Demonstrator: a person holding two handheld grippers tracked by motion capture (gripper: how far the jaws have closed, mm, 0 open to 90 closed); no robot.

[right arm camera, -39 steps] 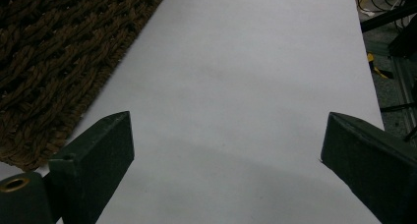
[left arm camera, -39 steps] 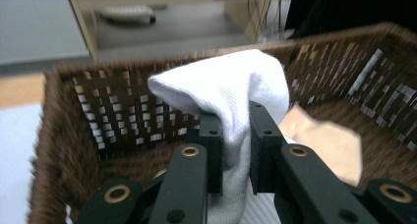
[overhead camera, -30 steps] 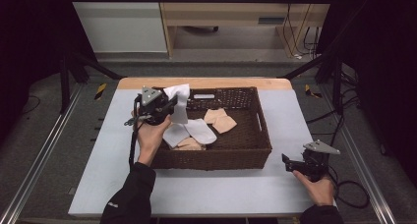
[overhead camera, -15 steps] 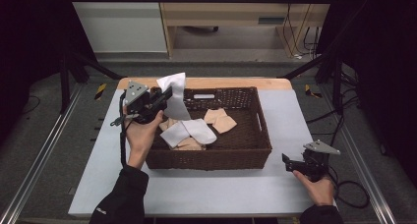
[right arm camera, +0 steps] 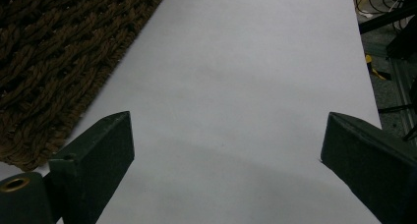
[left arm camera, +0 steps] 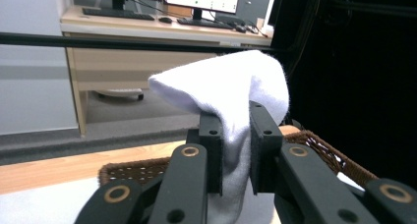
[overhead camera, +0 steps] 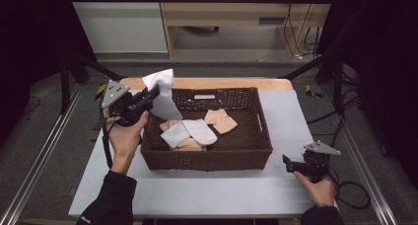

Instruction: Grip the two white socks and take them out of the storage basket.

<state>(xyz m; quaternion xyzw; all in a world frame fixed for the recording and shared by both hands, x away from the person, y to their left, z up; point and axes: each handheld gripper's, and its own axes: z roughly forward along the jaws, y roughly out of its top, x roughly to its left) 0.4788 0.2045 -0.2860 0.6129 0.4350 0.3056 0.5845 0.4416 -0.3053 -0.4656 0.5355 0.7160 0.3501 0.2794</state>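
A grey-topped table carries a brown wicker basket near its middle.

Soft, fuzzy white cloth sock — rough woven wicker basket — on a smooth matt table.

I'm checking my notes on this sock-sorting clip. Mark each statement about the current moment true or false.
1. The left gripper is shut on a white sock. True.
2. The right gripper holds a beige sock. False: its fingers are open over the bare table.
3. The wicker basket has no socks in it. False: white and beige socks lie inside.
4. The held sock is lifted above the basket's rim. True.
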